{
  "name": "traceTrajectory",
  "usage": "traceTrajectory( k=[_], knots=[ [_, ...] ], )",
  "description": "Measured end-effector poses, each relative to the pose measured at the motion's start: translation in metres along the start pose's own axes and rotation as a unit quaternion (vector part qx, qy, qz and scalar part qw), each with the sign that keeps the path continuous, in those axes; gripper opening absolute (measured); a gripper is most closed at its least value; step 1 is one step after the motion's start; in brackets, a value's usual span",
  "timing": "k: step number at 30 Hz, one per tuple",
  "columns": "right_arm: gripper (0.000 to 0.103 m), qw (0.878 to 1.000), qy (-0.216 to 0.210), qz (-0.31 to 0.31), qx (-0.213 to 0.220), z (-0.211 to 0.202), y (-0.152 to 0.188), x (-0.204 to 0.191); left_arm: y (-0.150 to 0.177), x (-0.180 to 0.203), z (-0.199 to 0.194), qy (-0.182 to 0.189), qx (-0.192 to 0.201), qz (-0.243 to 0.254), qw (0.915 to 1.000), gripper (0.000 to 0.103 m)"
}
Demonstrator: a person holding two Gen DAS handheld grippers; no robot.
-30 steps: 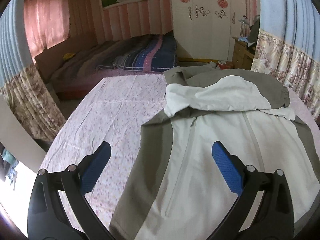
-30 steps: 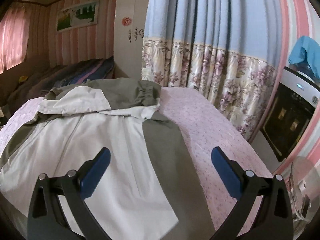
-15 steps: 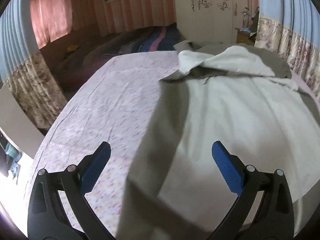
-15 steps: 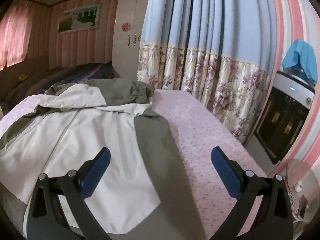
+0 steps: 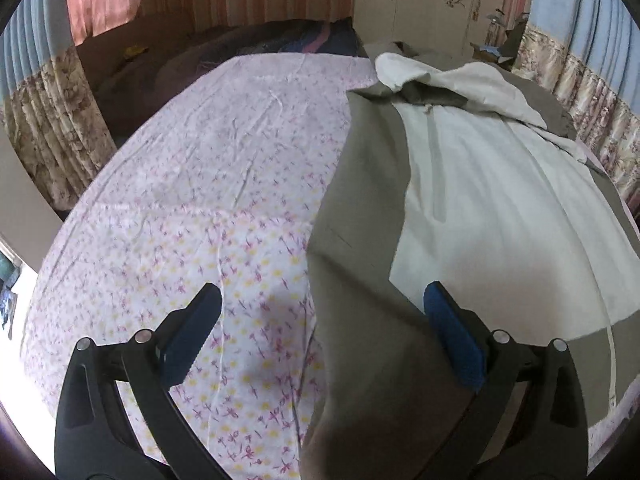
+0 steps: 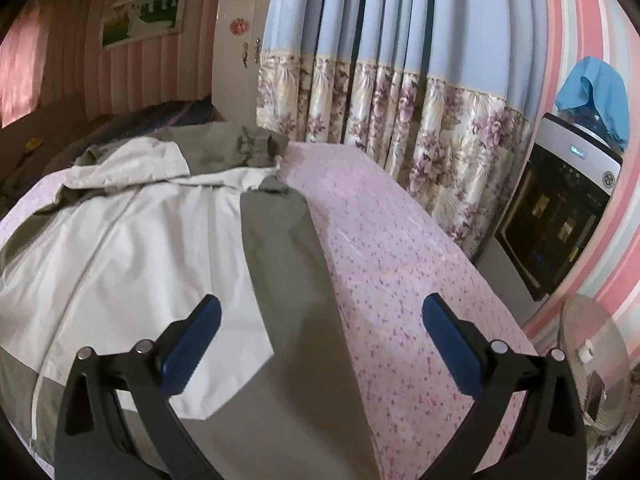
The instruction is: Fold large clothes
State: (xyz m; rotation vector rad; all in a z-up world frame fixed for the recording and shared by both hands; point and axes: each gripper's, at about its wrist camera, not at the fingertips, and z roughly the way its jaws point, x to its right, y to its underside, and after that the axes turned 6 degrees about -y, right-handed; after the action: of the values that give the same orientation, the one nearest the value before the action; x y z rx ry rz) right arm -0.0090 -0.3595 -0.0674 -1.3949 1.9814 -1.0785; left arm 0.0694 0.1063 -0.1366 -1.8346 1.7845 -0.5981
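The jacket (image 5: 460, 184), cream w/ olive side panels, was laid flat on the floral sheet (image 5: 208, 184) covering the desk, hood end away from both cameras, hem end nearest them.

Left gripper (image 5: 320, 332): jaws were spread wide, nothing pinched. It was held above the jacket's left olive edge near the hem; that edge ran up between the 2 jaws, w/ bare sheet under the left blue pad (image 5: 192, 332) and olive fabric under the right one.

Right gripper (image 6: 320, 336): jaws were likewise spread wide, nothing held. It was positioned over the jacket's right olive panel (image 6: 288, 264) near the hem; the cream front was seen by the left pad (image 6: 188, 340), pink sheet by the right pad. Whether either gripper touched the fabric could not be told.

Beyond the desk, a blue curtain w/ floral border (image 6: 380, 100) was seen on the right side, a white wardrobe (image 6: 236, 56) further back, and a dark-covered bed (image 5: 240, 48) behind the desk's far end.
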Motion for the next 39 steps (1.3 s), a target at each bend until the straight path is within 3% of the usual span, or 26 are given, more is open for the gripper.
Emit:
traceTrajectory(
  k=[14, 16, 18, 21, 24, 31, 33, 34, 35, 37, 38, 39],
  knots=[
    [0.101, 1.000, 0.011, -0.013, -0.021, -0.006, 0.024, 0.001, 0.022, 0.013, 0.006, 0.039, -0.020, 0.010, 0.9990, 0.099],
    [0.101, 0.999, 0.013, -0.016, -0.026, -0.008, 0.027, 0.002, 0.025, 0.020, 0.003, 0.041, -0.018, 0.026, 0.9987, 0.095],
    [0.101, 0.999, 0.014, -0.020, -0.033, -0.009, 0.031, 0.004, 0.027, 0.028, -0.001, 0.041, -0.013, 0.041, 0.9982, 0.078],
    [0.101, 0.999, 0.011, -0.021, -0.040, -0.011, 0.034, 0.005, 0.030, 0.036, -0.007, 0.043, -0.010, 0.057, 0.9974, 0.061],
    [0.100, 0.999, 0.001, -0.021, -0.050, -0.013, 0.038, 0.005, 0.029, 0.041, -0.009, 0.040, -0.018, 0.075, 0.9962, 0.055],
    [0.100, 0.995, -0.001, -0.026, -0.101, -0.007, 0.056, 0.011, 0.029, 0.039, -0.008, 0.050, -0.024, 0.083, 0.9949, 0.057],
    [0.091, 0.993, -0.014, -0.018, -0.116, -0.005, 0.061, 0.014, 0.031, 0.040, -0.008, 0.048, -0.019, 0.087, 0.9948, 0.056],
    [0.081, 0.991, -0.030, -0.012, -0.129, -0.003, 0.064, 0.015, 0.031, 0.041, -0.009, 0.050, -0.018, 0.089, 0.9947, 0.054],
    [0.069, 0.989, -0.048, -0.006, -0.140, -0.001, 0.067, 0.015, 0.031, 0.041, -0.010, 0.057, -0.018, 0.091, 0.9941, 0.048],
    [0.058, 0.986, -0.072, 0.003, -0.148, 0.002, 0.070, 0.013, 0.031, 0.042, -0.012, 0.065, -0.018, 0.095, 0.9932, 0.030],
    [0.044, 0.986, -0.077, 0.003, -0.146, 0.002, 0.071, 0.012, 0.032, 0.043, -0.013, 0.064, -0.017, 0.098, 0.9929, 0.024],
    [0.023, 0.987, -0.077, -0.001, -0.140, 0.002, 0.070, 0.010, 0.032, 0.042, -0.013, 0.065, -0.016, 0.099, 0.9928, 0.018]
  ],
)
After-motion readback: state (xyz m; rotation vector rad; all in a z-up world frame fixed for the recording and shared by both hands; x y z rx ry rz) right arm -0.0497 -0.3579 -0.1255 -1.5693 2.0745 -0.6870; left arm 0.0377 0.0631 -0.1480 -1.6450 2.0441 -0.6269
